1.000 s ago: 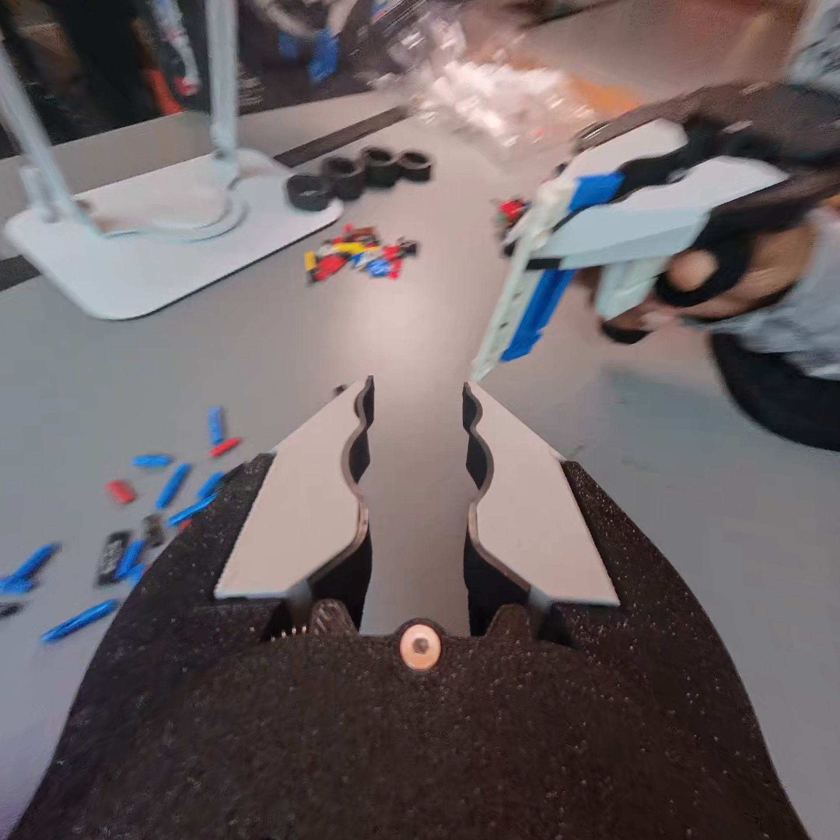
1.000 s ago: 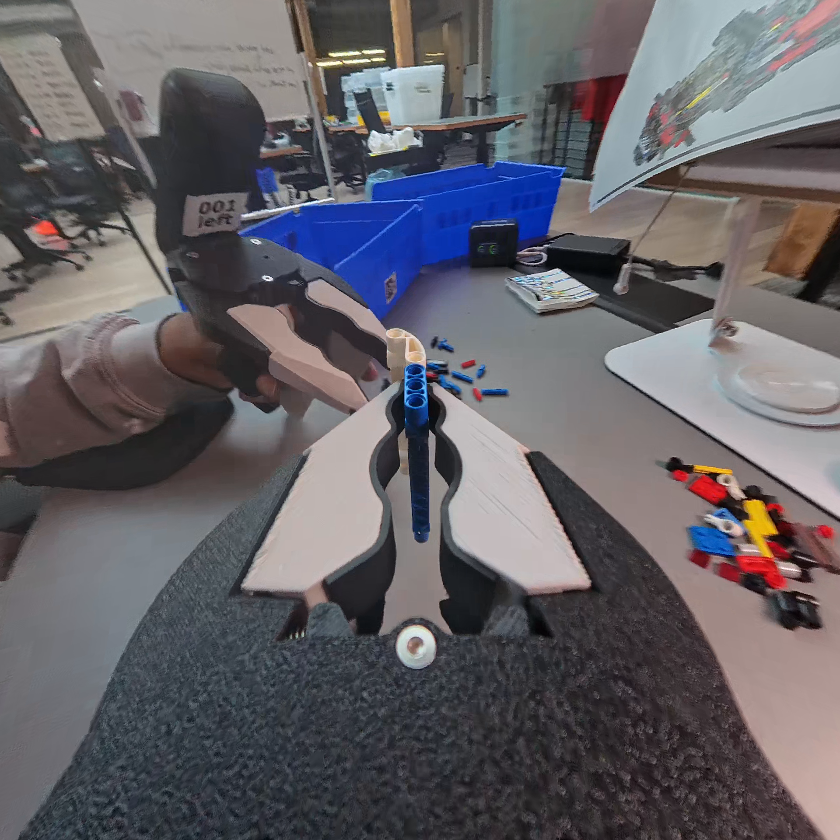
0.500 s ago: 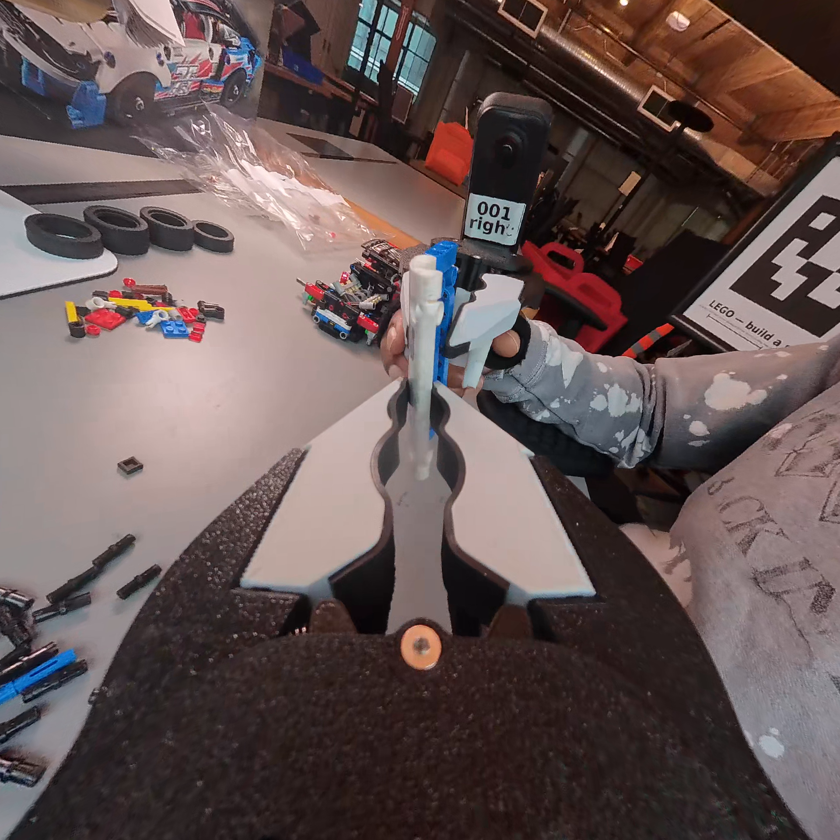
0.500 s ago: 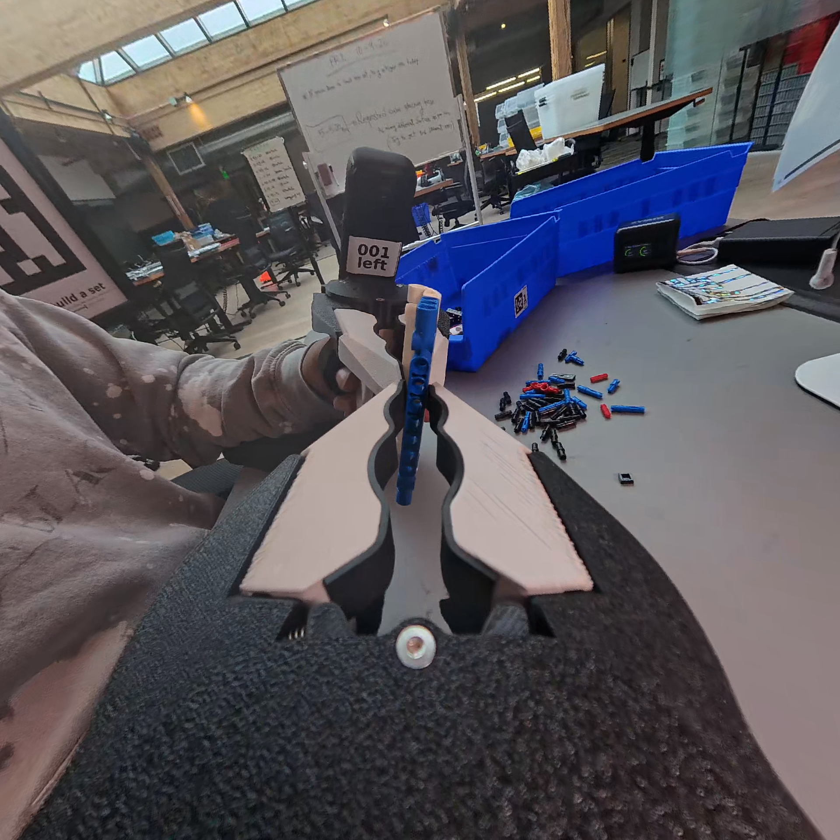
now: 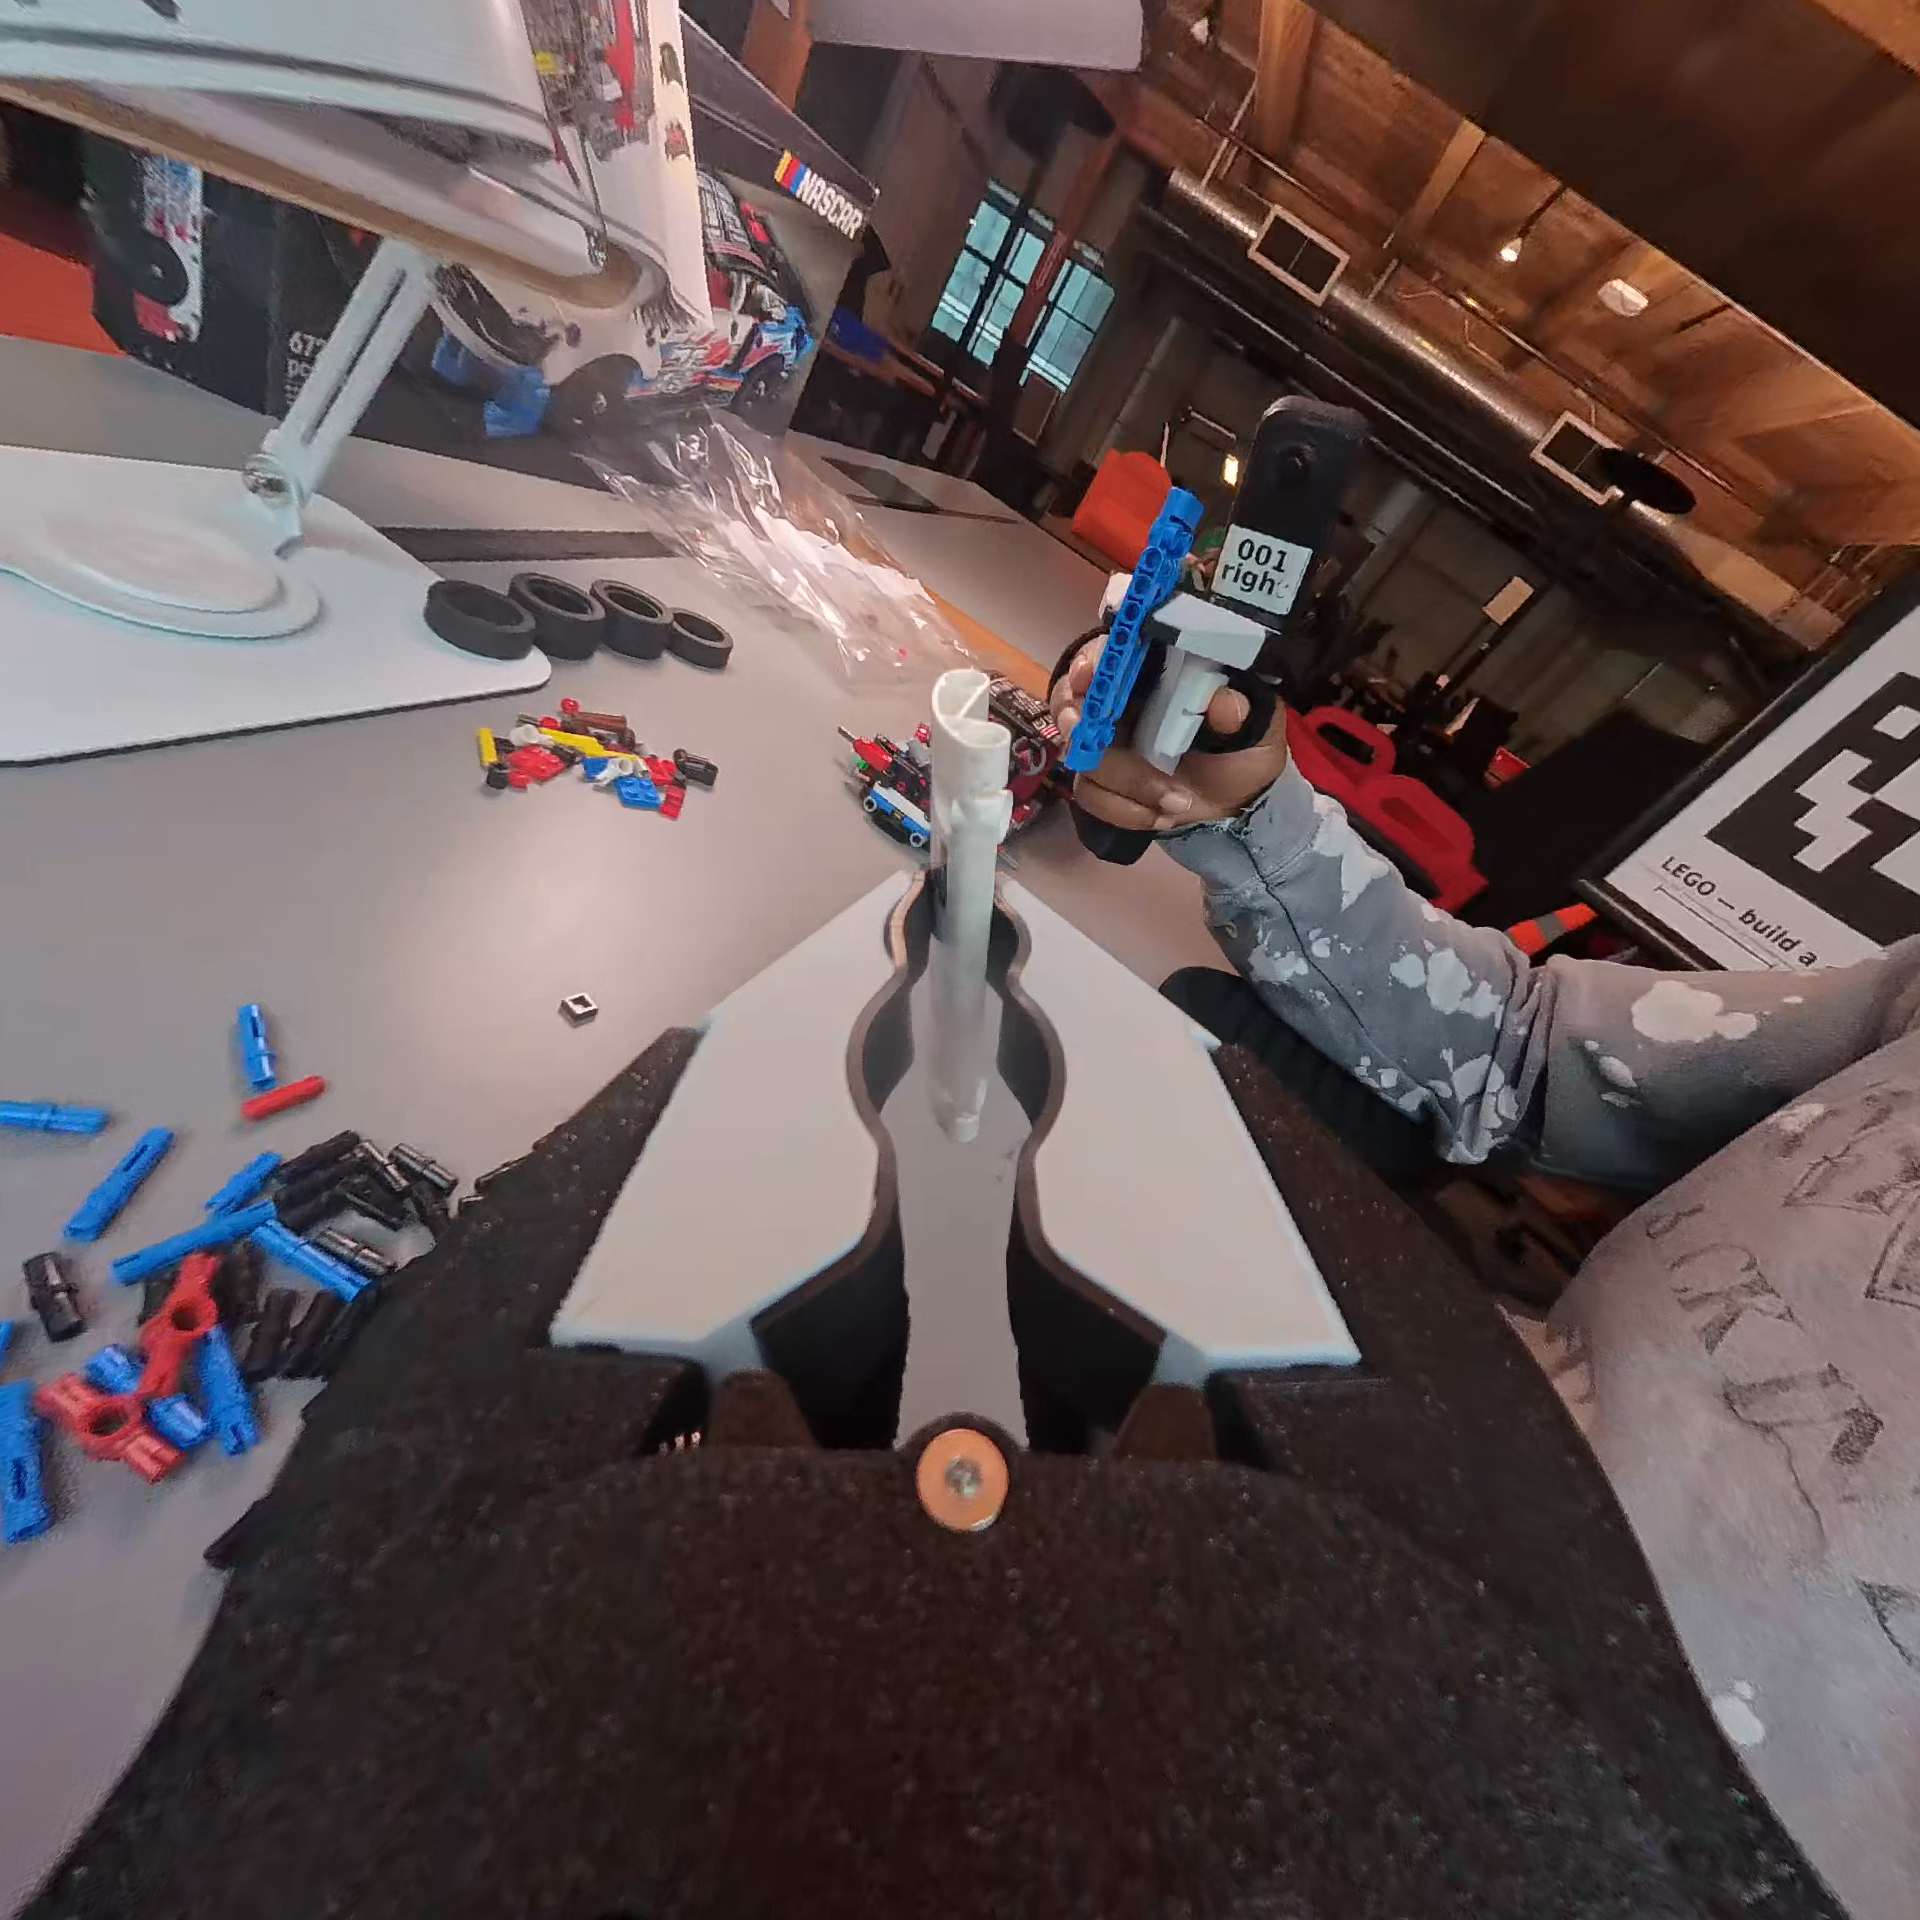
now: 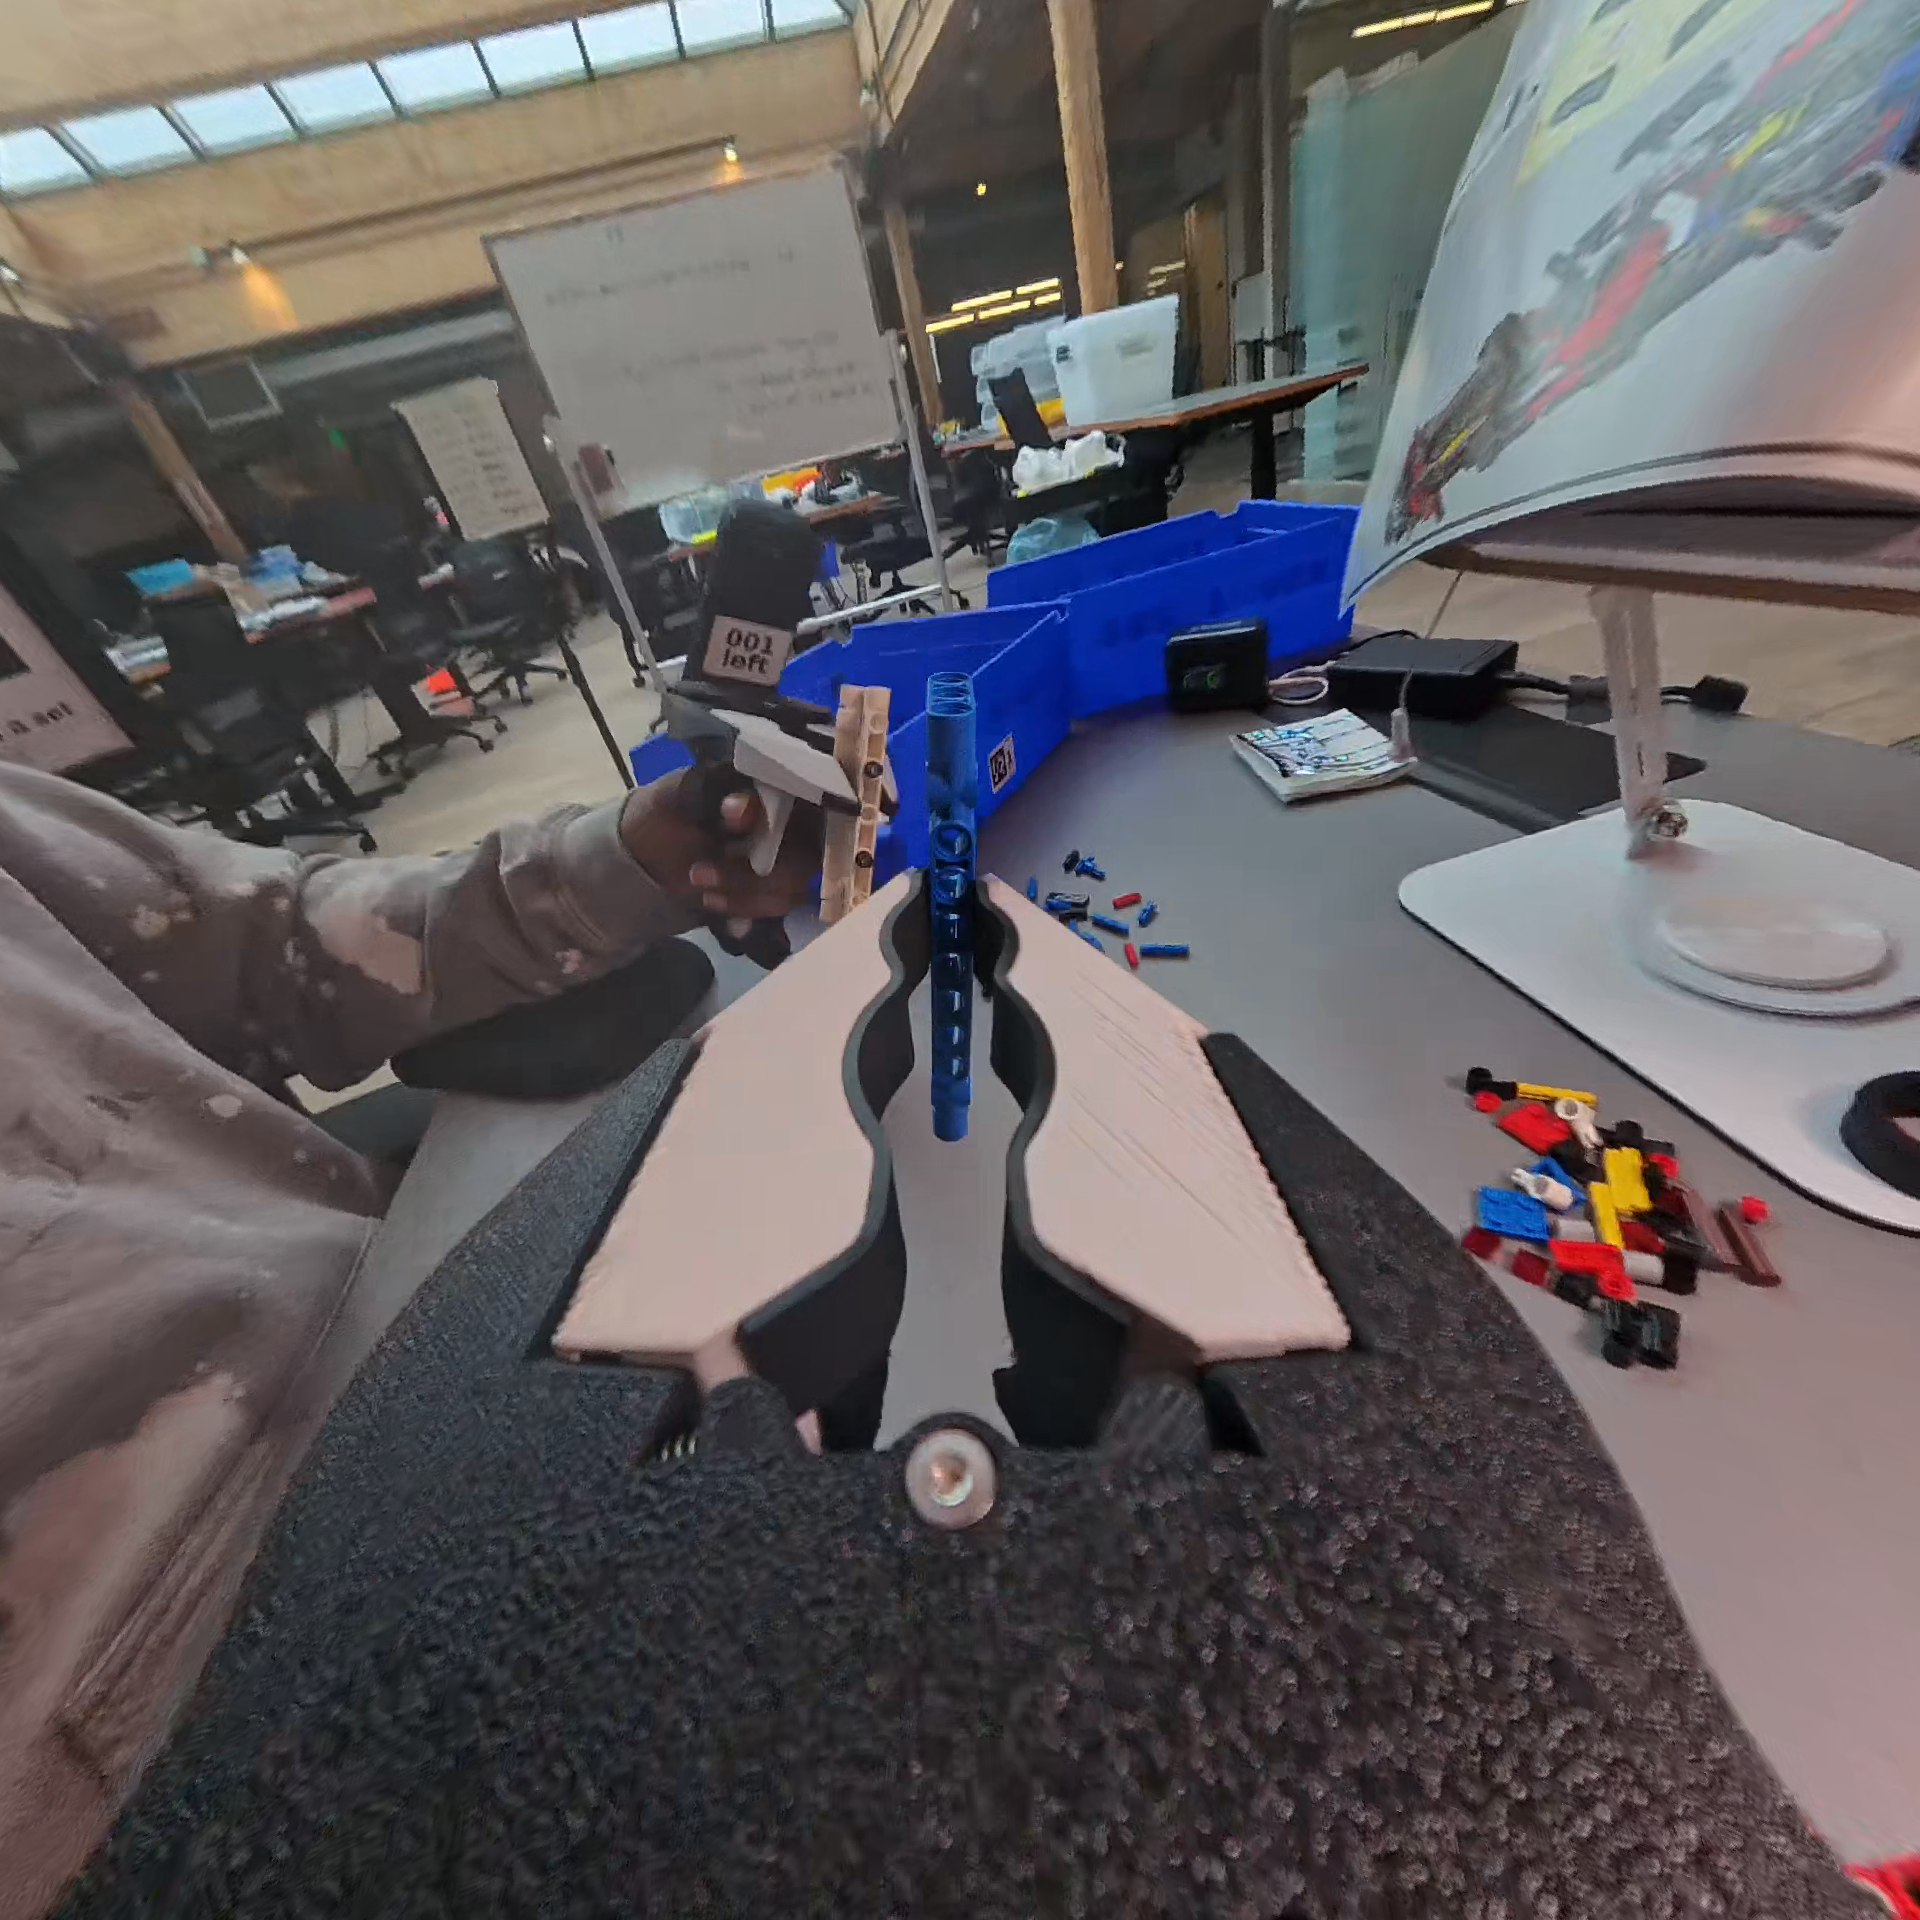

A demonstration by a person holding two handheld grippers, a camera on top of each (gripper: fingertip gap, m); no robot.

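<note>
1. the left gripper [image 5: 961, 914] is clamping a white beam [image 5: 961, 935] near its tips, with the beam standing upright and running back between the fingers.
2. the right gripper [image 6: 951, 914] is pinching a blue beam [image 6: 951, 914] with holes along it, also upright, its top end rising above the fingertips.
3. in the left wrist view the right gripper is showing farther off, raised over the grey table [image 5: 395, 914] with a hand [image 5: 1164, 769] wrapping its handle; the two beams are standing apart, not touching.
4. in the right wrist view the white beam is appearing tan, just left of the blue one.
5. a loose pile of blue, black and red pins [image 5: 187, 1278] is lying on the table left of the left gripper, and a small black square piece [image 5: 578, 1005] is sitting alone nearer the middle.
6. a mixed pile of coloured pieces [image 6: 1610, 1205] is resting near the white stand base [image 6: 1558, 997], with four black tyres [image 5: 582, 618] lining up beside it.
7. a partly built model [image 5: 914, 779] is sitting behind the white beam, and blue bins [image 6: 1143, 613] are standing at the table's far edge.
</note>
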